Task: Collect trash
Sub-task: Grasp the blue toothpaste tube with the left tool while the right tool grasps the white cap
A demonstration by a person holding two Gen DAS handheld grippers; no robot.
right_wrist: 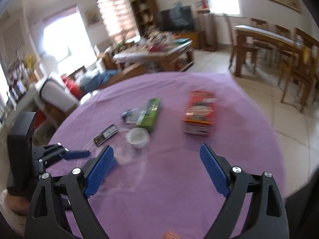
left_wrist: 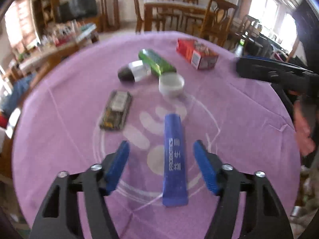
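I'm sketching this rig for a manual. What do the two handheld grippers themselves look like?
Both look identical. The left gripper and right gripper each have two black plastic arms with triangular cut-outs, joined by silver round-headed screws. Each arm ends in a flat blue finger pad with a fine ribbed or knurled texture. In the right wrist view, a boxy black body sits behind the left gripper. No cables or sleeves are visible.

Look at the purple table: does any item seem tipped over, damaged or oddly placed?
Yes. The red carton lies on its side, the green box lies flat at a slant against a tipped jar, and the blue tube lies flat on the cloth. Nothing looks spilled.
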